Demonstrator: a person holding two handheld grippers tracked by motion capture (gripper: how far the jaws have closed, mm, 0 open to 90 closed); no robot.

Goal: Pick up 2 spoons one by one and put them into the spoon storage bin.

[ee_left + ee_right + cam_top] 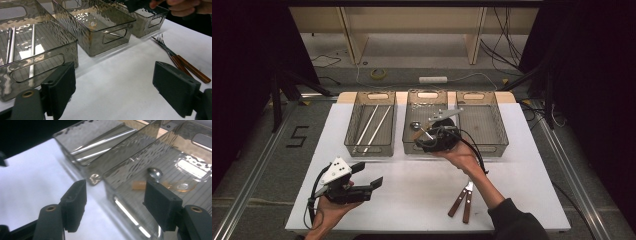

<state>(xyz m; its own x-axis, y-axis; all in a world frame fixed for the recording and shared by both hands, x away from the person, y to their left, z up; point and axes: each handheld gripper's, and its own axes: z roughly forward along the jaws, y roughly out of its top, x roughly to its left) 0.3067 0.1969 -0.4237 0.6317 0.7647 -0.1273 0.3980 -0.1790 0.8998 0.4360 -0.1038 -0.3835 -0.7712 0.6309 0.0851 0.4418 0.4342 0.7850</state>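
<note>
High view first, from the left: my left gripper [367, 176] hovers low over the white table top [412, 195] with its jaws wide apart and nothing between them. Beyond it stands the left smoked clear plastic bin [349, 131], holding a pair of slim silver metal chopsticks [373, 127].

Next comes the middle smoked plastic bin [408, 127]. My right gripper [116, 186] hangs over its near end, jaws spread and empty. Below them, flat on the ribbed floor of the bin, lies the small spoon with a shiny metal bowl and pale wooden handle [154, 173].

I judge the spoon light and stiff. Its polished bowl is slippery and rounded, so the flat wooden handle is the place to pinch, across its narrow sides. Lying flat against the bin floor, it gives the pads little to get under, and the thin bin walls may flex or slide if I bump them.

Further right is a third bin of the same kind [492, 125], with nothing in it. Nearer me, two wooden-handled metal forks [464, 197] lie side by side on the table; they should handle the same way.

The table top is smooth, matt and bare elsewhere. Around it I see grey floor, loose cables, metal rails and pale wooden shelving at the back.
</note>
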